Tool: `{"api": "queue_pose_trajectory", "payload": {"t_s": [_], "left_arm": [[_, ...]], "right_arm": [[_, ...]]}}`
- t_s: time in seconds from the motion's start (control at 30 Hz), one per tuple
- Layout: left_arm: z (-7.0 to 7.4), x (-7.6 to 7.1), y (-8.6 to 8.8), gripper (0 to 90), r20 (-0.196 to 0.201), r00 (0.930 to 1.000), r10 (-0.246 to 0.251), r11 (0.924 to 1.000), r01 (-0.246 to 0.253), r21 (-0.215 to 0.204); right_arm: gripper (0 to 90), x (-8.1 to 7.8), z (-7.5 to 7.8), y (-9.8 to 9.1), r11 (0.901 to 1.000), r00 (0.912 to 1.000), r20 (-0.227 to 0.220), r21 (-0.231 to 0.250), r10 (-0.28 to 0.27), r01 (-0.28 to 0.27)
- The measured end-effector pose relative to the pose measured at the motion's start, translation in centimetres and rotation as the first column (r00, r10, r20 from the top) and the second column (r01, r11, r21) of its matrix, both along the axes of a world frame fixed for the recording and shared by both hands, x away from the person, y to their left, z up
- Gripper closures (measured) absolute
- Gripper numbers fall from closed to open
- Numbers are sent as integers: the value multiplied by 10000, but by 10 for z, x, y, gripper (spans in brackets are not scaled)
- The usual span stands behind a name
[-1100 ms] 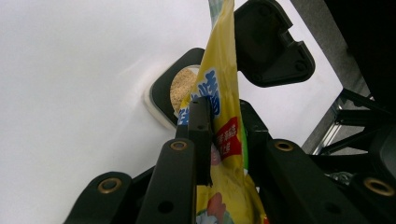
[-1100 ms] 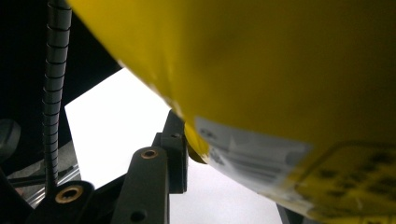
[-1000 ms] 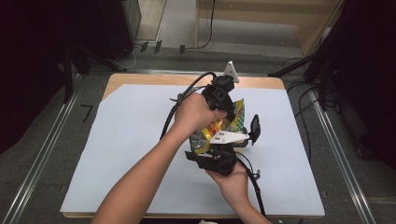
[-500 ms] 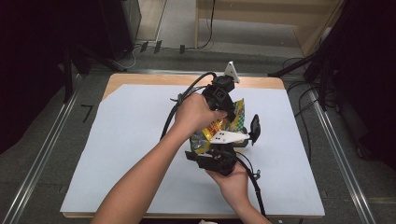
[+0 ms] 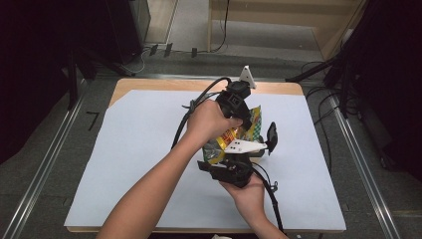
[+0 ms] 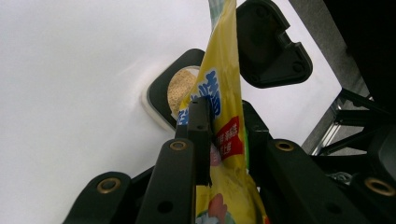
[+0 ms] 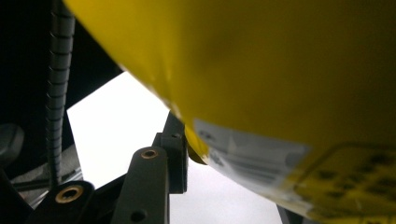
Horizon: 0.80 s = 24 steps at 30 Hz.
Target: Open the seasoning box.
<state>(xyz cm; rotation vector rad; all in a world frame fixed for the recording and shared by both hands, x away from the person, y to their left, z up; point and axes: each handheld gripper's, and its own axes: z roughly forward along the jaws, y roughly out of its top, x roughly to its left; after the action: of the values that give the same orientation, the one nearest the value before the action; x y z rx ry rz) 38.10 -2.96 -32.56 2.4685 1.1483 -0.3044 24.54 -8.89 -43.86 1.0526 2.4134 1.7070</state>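
A yellow snack bag (image 5: 252, 125) hangs between both grippers over the middle of the table. My left gripper (image 5: 238, 119) holds it from above; in the left gripper view its jaws (image 6: 224, 122) are shut on the bag (image 6: 225, 88). My right gripper (image 5: 232, 160) comes from below, and in the right gripper view it (image 7: 194, 149) pinches the bag's lower edge (image 7: 280, 70). Under the bag sits a small black container (image 6: 159, 95) with beige grains (image 6: 179, 86) inside. Its black lid (image 6: 271, 46) stands open beside it, also seen from above (image 5: 271, 135).
White paper (image 5: 144, 149) covers the wooden table (image 5: 164, 85). Cables (image 5: 271, 199) trail from the grippers across the sheet. Metal rails (image 5: 358, 164) run along both sides of the table, with dark equipment beyond them.
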Motion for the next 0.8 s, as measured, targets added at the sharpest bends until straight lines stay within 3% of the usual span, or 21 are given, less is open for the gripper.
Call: {"api": "queue_pose_trajectory", "payload": {"t_s": [0.8], "left_arm": [[0,3,-9,800,-100,9998,-177,9998,178,113]], "right_arm": [[655,0,1,-6,9999,9999,-78,113,-92,93]]}}
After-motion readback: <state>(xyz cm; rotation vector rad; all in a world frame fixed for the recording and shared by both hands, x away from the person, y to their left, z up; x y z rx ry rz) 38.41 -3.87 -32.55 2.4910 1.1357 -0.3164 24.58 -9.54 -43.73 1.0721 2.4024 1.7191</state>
